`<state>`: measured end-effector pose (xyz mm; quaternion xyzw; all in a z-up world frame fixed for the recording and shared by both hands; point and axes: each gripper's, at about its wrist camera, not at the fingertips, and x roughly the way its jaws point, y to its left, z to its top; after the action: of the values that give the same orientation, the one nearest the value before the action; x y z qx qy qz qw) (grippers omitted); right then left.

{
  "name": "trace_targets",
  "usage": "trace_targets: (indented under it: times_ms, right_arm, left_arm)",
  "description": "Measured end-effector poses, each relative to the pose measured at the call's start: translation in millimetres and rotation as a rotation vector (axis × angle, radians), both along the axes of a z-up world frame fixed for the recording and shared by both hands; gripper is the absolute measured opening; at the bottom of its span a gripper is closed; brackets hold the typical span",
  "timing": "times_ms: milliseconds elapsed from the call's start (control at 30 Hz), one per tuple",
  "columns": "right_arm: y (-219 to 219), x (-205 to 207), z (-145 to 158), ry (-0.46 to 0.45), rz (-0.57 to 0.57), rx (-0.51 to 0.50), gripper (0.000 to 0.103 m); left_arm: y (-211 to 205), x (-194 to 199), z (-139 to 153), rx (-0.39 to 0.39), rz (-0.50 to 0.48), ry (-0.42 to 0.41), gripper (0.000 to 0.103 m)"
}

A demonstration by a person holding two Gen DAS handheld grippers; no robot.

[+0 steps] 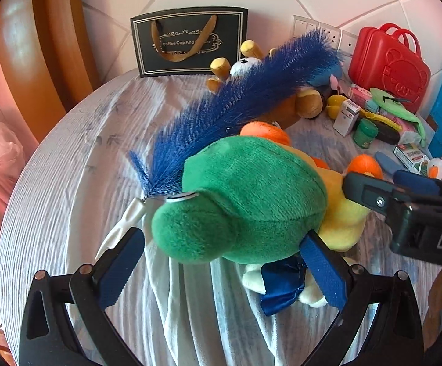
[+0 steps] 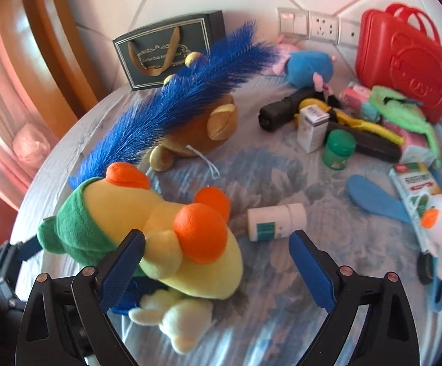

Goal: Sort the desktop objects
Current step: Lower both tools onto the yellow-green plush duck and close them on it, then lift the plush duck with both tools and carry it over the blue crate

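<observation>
A plush toy point(image 1: 251, 195) with a green hat, yellow body and orange bumps lies on the cloth-covered round table point(image 1: 68, 183). My left gripper point(image 1: 224, 238) is open, its blue pads on either side of the green hat. My right gripper point(image 2: 217, 235) is open too; its left finger rests against the plush toy point(image 2: 190, 244) at its yellow body, and the right finger stands free. A blue feather wand point(image 1: 236, 103) with a white handle point(image 1: 123, 225) lies behind the plush and partly under it. In the left wrist view the right gripper point(image 1: 404, 195) comes in from the right.
A brown plush point(image 2: 208, 125), blue plush point(image 2: 309, 64), black folded umbrella point(image 2: 282, 106), white box point(image 2: 312, 128), green jar point(image 2: 338, 149) and white bottle point(image 2: 277, 221) lie around. A red case point(image 2: 404, 61) and black gift bag point(image 2: 166, 48) stand at the wall. The table edge curves along the left.
</observation>
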<state>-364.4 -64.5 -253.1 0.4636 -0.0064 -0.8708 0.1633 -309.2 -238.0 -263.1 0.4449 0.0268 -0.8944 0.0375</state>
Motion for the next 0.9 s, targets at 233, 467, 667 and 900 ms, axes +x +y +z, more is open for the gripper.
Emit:
trace_targets:
  times_ms: [233, 467, 667, 900]
  right_arm:
    - [-8.0, -8.8, -8.9, -0.021, 0.022, -0.046, 0.068]
    - [-15.6, -9.1, -6.9, -0.021, 0.051, -0.074, 0.042]
    - [-9.5, -10.2, -8.4, -0.026, 0.038, -0.092, 0.035]
    - [-9.6, -6.4, -4.4, -0.003, 0.031, -0.083, 0.032]
  left_arm:
    - [2.9, -4.9, -2.6, 0.009, -0.013, 0.012, 0.103]
    - [7.5, -11.8, -5.2, 0.046, -0.039, 0.010, 0.074]
    - [16.9, -16.5, 0.2, 0.047, -0.055, 0.012, 0.054]
    - [19.7, -10.3, 4.6, 0.033, -0.081, 0.048, 0.049]
